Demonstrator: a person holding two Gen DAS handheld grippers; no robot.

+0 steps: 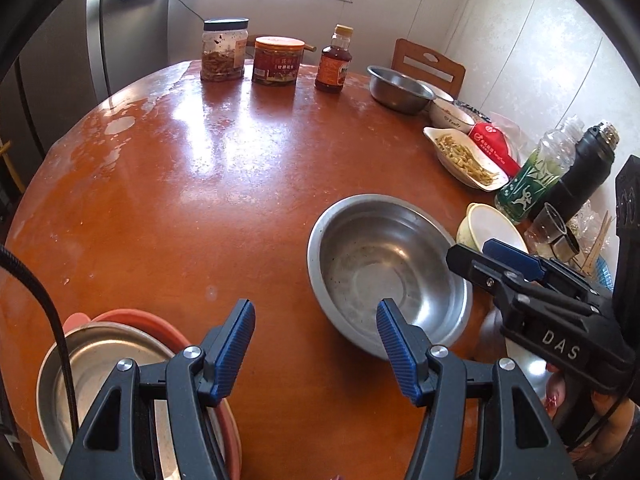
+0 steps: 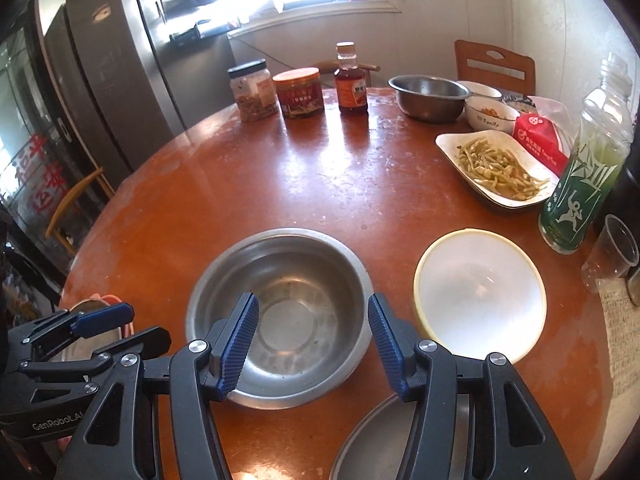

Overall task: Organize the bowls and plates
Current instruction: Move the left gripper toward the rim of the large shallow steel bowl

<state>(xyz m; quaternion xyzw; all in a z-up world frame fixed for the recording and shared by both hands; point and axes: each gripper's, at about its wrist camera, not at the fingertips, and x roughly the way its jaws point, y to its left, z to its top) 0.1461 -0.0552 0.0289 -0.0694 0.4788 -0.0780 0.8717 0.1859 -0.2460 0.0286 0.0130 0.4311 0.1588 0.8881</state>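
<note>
While both our claws hang over the round table [image 2: 248, 184], the left gripper [image 1: 316, 344] and right gripper [image 2: 312, 340] stand open, holding nothing. Our steel bowl [image 2: 280, 316] sits upright, mouth up, beside the white bowl [image 2: 480, 296]; it is round, with no long side.

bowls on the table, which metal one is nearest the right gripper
The empty steel bowl just ahead of the right gripper; the other steel bowl sits at the table's far edge.
</note>
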